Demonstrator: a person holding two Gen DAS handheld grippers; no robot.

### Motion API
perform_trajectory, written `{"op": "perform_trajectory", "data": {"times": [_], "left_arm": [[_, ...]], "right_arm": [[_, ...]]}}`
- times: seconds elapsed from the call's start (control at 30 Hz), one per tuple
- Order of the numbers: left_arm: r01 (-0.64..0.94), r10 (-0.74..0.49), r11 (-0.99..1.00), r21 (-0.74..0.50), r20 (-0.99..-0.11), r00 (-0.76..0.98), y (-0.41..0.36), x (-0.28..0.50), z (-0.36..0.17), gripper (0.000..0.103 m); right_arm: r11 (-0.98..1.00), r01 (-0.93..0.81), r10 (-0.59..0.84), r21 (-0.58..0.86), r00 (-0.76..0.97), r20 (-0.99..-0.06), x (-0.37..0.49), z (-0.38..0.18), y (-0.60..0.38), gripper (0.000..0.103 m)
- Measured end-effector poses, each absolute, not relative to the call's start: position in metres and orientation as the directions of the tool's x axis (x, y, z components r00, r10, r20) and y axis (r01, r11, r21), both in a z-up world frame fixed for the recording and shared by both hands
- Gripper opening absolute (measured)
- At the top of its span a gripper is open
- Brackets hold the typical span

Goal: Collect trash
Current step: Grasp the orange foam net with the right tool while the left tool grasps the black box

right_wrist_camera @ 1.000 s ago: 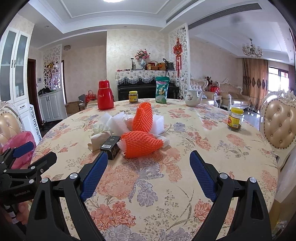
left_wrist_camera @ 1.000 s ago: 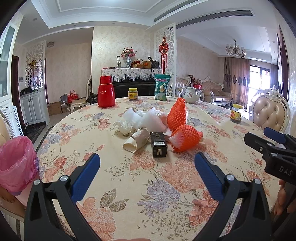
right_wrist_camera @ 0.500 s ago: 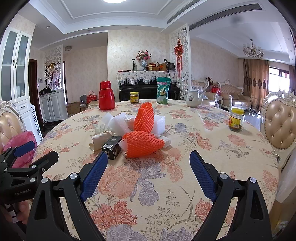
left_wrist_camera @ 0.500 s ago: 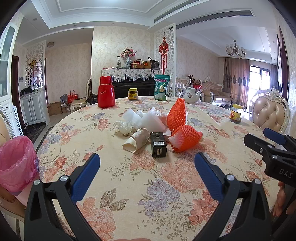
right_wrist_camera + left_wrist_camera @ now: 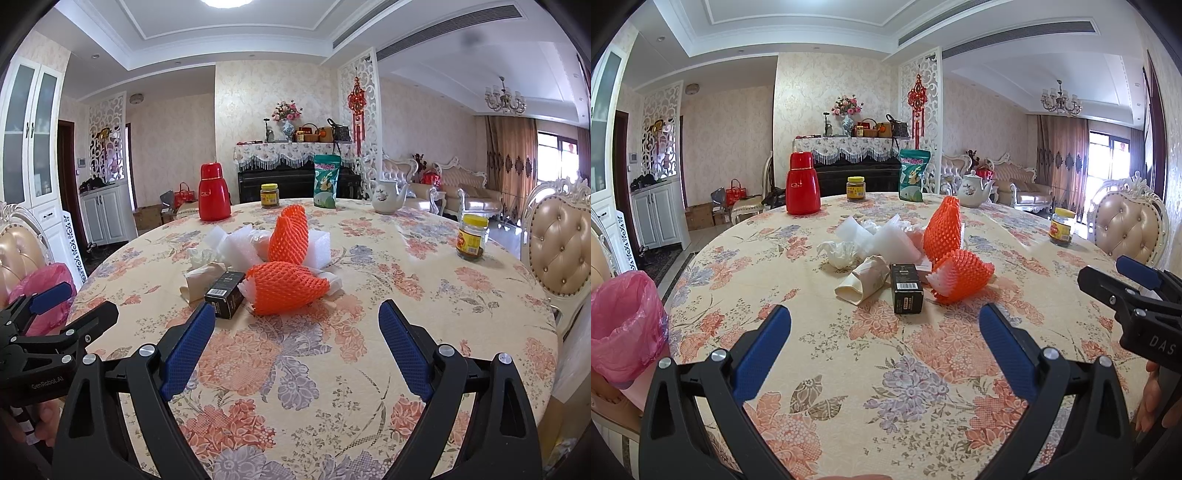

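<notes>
A pile of trash lies mid-table: two orange foam nets point(image 5: 960, 275) point(image 5: 288, 286), a black box point(image 5: 905, 283) point(image 5: 225, 284), a beige paper wrapper point(image 5: 866, 278), a crumpled tissue point(image 5: 840, 253) and white foam sheets point(image 5: 886, 236) point(image 5: 240, 247). A bin with a pink bag point(image 5: 622, 325) point(image 5: 40, 291) stands left of the table. My left gripper point(image 5: 884, 328) is open and empty, short of the pile. My right gripper point(image 5: 297, 328) is open and empty, just short of the near orange net.
On the floral round table point(image 5: 886, 369) stand a red thermos point(image 5: 802, 188), a jar point(image 5: 856, 189), a green snack bag point(image 5: 913, 181), a teapot point(image 5: 973, 190) and a yellow-lidded jar point(image 5: 472, 238). Padded chairs point(image 5: 561, 240) stand at right and left.
Both grippers have crept slightly forward toward the pile. Nothing on the table has moved.
</notes>
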State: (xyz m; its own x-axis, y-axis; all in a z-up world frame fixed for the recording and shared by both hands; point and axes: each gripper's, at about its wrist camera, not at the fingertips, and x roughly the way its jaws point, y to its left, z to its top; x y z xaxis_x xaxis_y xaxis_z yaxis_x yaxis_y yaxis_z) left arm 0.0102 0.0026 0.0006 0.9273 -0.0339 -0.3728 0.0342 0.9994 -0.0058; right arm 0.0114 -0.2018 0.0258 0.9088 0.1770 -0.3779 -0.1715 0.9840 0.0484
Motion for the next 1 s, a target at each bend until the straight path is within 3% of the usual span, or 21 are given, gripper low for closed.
{"op": "perform_trajectory", "data": {"times": [0.73, 1.0], "left_arm": [[0.038, -0.036, 0.999, -0.003, -0.379, 0.925, 0.004, 0.015, 0.000, 0.099], [0.001, -0.010, 1.000, -0.021, -0.442, 0.897, 0.032, 0.040, -0.008, 0.099]], "right_arm": [[0.982, -0.177, 0.188, 0.065, 0.904, -0.384, 0.022, 0.025, -0.196, 0.085], [0.980, -0.188, 0.197, 0.066, 0.881, -0.430, 0.071, 0.021, -0.181, 0.085]]}}
